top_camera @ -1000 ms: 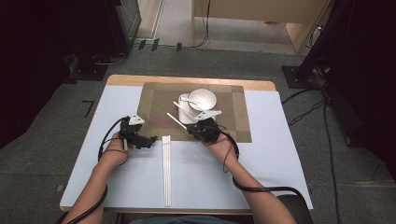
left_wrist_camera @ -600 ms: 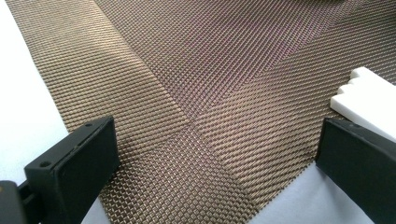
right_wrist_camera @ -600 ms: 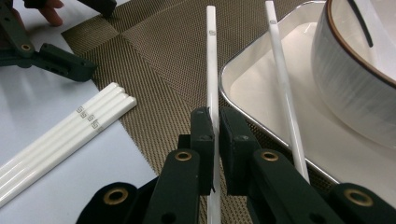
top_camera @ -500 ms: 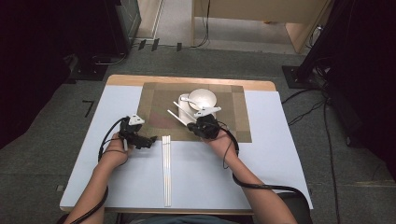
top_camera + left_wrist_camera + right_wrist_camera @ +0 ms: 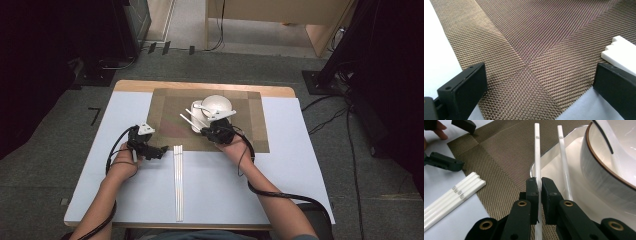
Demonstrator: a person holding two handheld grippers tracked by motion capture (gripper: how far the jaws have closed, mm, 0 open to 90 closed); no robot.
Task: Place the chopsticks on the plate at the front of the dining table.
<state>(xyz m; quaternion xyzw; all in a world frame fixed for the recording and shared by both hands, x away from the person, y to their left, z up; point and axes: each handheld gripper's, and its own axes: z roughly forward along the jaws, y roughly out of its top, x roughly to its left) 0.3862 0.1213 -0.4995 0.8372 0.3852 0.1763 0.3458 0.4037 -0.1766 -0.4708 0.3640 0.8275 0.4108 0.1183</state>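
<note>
My right gripper (image 5: pixel 539 187) is shut on a white chopstick (image 5: pixel 537 155) that points away over the rim of a white plate (image 5: pixel 574 202). Beside it, a second white chopstick (image 5: pixel 564 165) rests on that plate. A white bowl (image 5: pixel 216 104) with a brown rim stands on the plate, just beyond my right gripper (image 5: pixel 203 129). Three more white chopsticks (image 5: pixel 178 185) lie side by side on the table. My left gripper (image 5: pixel 161 150) is open with nothing between its jaws, low over the near left corner of the woven brown placemat (image 5: pixel 531 37), next to the chopstick ends (image 5: pixel 621 50).
The placemat (image 5: pixel 250 132) lies on a white-topped table (image 5: pixel 300 170) with a wooden far edge. A white utensil with a dark stripe (image 5: pixel 602 135) leans in the bowl. Cables trail from both grippers along the forearms. Dark equipment stands on the floor around the table.
My right gripper has shifted slightly toward the plate with the chopstick still in its jaws. My left gripper has stayed where it was.
</note>
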